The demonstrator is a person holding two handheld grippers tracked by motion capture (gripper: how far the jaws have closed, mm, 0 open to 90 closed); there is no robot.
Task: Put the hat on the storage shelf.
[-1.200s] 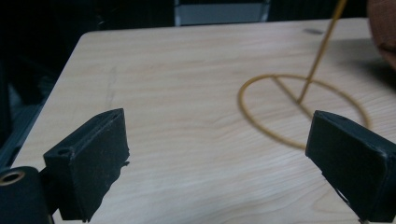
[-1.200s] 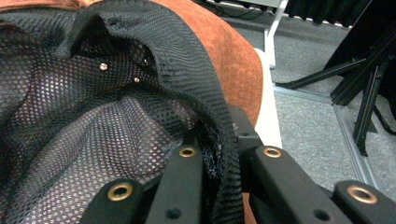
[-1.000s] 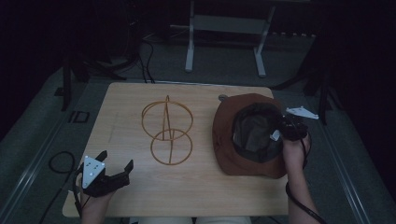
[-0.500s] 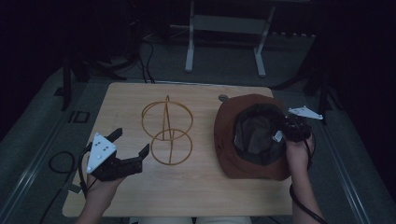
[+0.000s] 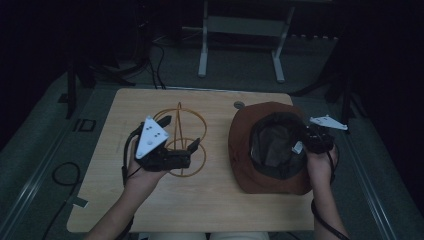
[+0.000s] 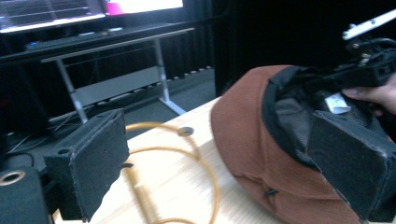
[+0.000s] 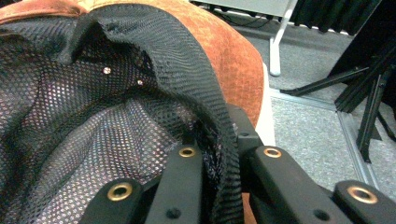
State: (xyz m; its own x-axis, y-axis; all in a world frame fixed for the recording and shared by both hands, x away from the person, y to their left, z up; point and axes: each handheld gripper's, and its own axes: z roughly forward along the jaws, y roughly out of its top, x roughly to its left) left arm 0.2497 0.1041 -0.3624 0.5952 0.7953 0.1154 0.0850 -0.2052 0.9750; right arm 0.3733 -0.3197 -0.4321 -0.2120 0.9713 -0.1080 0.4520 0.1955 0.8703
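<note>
hat pinched at its rim, left jaws spread over the wire stand

the right gripper (image 5: 306,142) has its jaws pressed together on the black mesh rim of the hat (image 5: 250,165). in the right gripper view the rim (image 7: 219,140) runs up between the two jaws, with the mesh lining (image 7: 93,130) on one side of them and the brown outer cloth (image 7: 233,60) on the other. the hat lies crown down and open side up on the tabletop (image 5: 210,205), its bulk reaching away from the right jaws toward the left gripper. a white tag (image 5: 297,147) sits on the lining just beside the right jaws.

the left gripper (image 5: 182,135) hangs above the tabletop with its jaws spread wide and nothing between them. in the left gripper view the stand (image 6: 187,154), made of orange wire rings, lies between and below the two jaws, and the hat (image 6: 247,140) sits just ahead of the jaw (image 6: 350,163) at the right of that view, partly behind it. whether that jaw touches the cloth cannot be told. the right gripper (image 6: 369,70) shows farther off, beyond the hat, held in a hand (image 6: 373,93).

in the high view the stand (image 5: 182,145) stands beside the hat, apart from it, with its upright rod passing near the left jaws. the left hand (image 5: 142,170) holds its gripper from below.
</note>
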